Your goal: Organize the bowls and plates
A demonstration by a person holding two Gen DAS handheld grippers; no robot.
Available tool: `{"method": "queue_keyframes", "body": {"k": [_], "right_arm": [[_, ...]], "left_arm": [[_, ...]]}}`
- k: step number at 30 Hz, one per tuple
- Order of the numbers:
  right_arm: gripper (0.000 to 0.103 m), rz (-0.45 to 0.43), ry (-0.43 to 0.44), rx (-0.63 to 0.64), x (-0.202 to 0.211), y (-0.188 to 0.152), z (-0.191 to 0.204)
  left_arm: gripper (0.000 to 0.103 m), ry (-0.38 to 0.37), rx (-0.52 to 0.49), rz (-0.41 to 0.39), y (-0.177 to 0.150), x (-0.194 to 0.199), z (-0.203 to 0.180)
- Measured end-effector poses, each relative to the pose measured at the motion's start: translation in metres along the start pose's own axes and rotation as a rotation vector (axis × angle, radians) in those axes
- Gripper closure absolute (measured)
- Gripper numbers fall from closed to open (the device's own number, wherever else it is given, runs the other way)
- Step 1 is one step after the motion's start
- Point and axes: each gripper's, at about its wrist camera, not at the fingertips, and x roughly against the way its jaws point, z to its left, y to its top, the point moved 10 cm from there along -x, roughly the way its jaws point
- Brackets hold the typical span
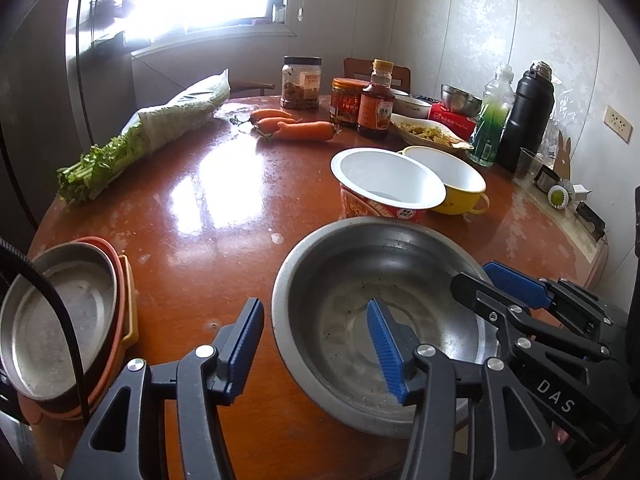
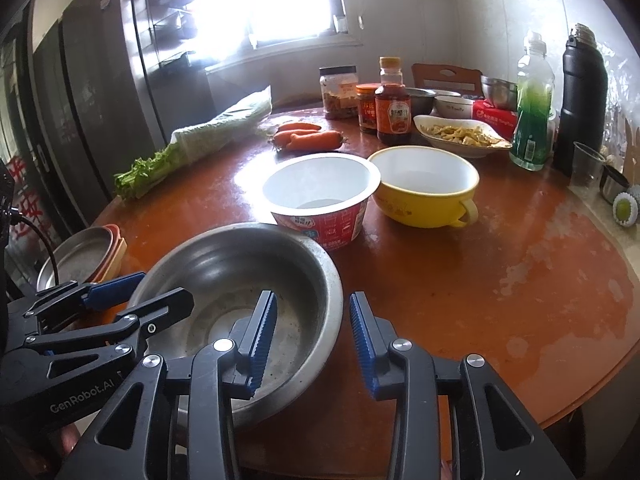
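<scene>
Steel bowl point(image 1: 384, 320): sits at the near table point(image 1: 200, 208) edge, part of its rim past the edge.
Plate stack point(image 1: 60, 320): left of the steel bowl, apart.
Left gripper point(image 1: 316, 344): jaws spread astride the bowl's left rim, pads not pressing.
Right gripper point(image 2: 314, 340): jaws spread astride the right rim, no pinch.
Noodle cup point(image 1: 386, 188): just behind the bowl.
Risk: a nudge could tip the bowl off the table.

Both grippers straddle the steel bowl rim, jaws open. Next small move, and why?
Probably back both grippers off the steel bowl, then go for the paper cup. Left gripper and right gripper each straddle its rim without pinching; the bowl sits on the table, apparently released.
</scene>
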Motion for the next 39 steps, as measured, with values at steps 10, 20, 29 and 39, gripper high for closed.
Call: {"method": "queue_keyframes", "body": {"k": [10, 20, 29, 39], "right_arm": [[0.061, -0.037, 0.009, -0.003, 0.017, 0.008, -0.001], [0.059, -0.083, -0.011, -0.037, 0.035, 0.018, -0.025], [0.059, -0.109, -0.119, -0.08, 0.033, 0.048, -0.095], [0.059, -0.056, -0.163, -0.065, -0.014, 0.084, -0.142]], "left_arm": [[0.046, 0.013, -0.018, -0.037, 0.008, 0.019, -0.007], [0.044, -0.011, -0.053, -0.053, 0.02, 0.028, -0.034], [0.043, -0.067, -0.094, -0.033, 0.046, 0.007, -0.083], [0.043, -0.117, -0.128, 0.046, 0.068, -0.042, -0.133]]}}
